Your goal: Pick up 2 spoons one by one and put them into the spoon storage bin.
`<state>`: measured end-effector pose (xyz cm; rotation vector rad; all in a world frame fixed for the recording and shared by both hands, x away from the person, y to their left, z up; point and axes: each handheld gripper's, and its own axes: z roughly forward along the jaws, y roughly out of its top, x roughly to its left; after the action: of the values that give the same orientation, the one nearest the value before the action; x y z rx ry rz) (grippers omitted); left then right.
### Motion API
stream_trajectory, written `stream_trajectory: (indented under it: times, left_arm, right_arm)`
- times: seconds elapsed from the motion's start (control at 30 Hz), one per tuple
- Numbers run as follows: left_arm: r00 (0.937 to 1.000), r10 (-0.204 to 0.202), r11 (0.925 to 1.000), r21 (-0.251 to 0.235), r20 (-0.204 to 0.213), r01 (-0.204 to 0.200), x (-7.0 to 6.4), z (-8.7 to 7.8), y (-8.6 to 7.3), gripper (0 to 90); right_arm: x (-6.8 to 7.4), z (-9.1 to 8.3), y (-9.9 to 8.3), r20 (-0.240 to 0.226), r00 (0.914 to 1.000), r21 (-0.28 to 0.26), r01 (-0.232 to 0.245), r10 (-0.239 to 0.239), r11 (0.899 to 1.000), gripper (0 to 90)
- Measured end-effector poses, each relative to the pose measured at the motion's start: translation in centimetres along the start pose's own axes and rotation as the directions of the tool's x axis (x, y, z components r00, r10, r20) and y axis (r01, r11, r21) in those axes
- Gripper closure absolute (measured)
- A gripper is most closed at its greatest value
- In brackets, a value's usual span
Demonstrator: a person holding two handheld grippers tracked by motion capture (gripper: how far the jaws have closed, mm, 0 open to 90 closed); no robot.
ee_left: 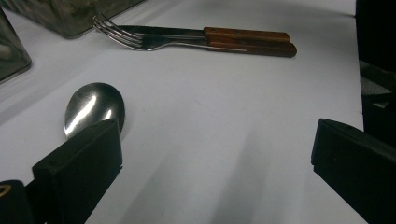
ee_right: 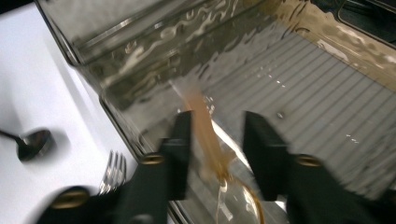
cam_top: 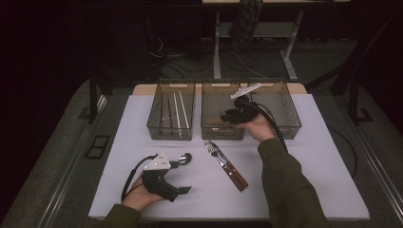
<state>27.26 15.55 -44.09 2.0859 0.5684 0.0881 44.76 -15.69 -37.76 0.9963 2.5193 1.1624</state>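
Shiny and grey, a metal spoon [ee_left: 95, 108] lies on the white bench [cam_top: 304, 156], near the left side. The left claw [ee_left: 215, 158] hangs just over the bench with its two black jaws wide apart, and one jaw sits right beside the spoon's bowl. Further right, a fork and a knife with brown wooden handles [cam_top: 227, 166] lie side by side. The right claw [ee_right: 215, 140] is over the middle clear plastic bin [cam_top: 221, 129] at the far side. Its jaws are apart, with a blurry brown-handled piece of cutlery [ee_right: 205, 135] between them in the bin. Thin sticks [cam_top: 178, 110] lie in the left clear bin [cam_top: 157, 128].
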Motion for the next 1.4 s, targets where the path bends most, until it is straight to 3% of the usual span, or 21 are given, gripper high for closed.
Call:
stream_trajectory:
  times: [0.13,0.3,0.43,0.5,0.63,0.83,1.07,1.27,1.4]
  left_arm:
    - [1.0,-0.002,1.0,-0.001,0.0,0.002,0.0,0.0,0.0,0.3]
    - [1.0,0.001,1.0,0.0,-0.003,-0.001,0.1,0.0,0.0,0.3]
    - [1.0,-0.005,1.0,0.0,-0.005,0.005,0.1,0.0,0.0,0.3]
    - [1.0,-0.004,1.0,0.003,-0.007,0.004,0.1,0.0,0.0,0.3]
    - [0.9999,-0.005,1.0,0.005,-0.01,0.005,0.1,0.0,0.0,0.3]
    - [0.9999,-0.008,0.9999,0.008,-0.013,0.008,0.1,0.0,-0.1,0.3]
    - [0.9998,-0.009,0.9999,0.007,-0.017,0.009,0.1,0.1,-0.1,0.3]
    - [0.9997,-0.012,0.9999,0.007,-0.02,0.012,0.1,0.0,-0.1,0.3]
    - [0.9997,-0.009,0.9999,0.007,-0.022,0.009,0.1,0.0,-0.1,0.3]
  right_arm:
    - [0.2,-0.1,-0.2,0.004,0.9997,-0.036,-0.022,0.023,0.999,41.9]
    - [0.8,-1.3,-0.6,-0.004,0.9995,-0.086,-0.031,0.031,0.996,30.2]
    - [1.7,-2.5,-1.3,0.047,0.9983,-0.113,-0.028,0.034,0.993,22.0]
    - [2.1,-3.0,-1.8,0.045,0.998,-0.122,-0.039,0.045,0.992,19.3]
    - [2.4,-4.3,-2.9,0.042,0.9964,-0.17,-0.065,0.073,0.983,17.9]
    - [3.2,-6.2,-5.1,0.046,0.9974,-0.205,-0.045,0.056,0.978,16.2]
    - [3.8,-7.9,-8.3,0.031,0.9971,-0.236,-0.06,0.069,0.97,16.2]
    - [4.3,-8.7,-11.5,0.023,0.997,-0.231,-0.066,0.073,0.971,16.2]
    - [4.6,-8.8,-13.5,0.033,0.9973,-0.203,-0.058,0.066,0.978,16.2]
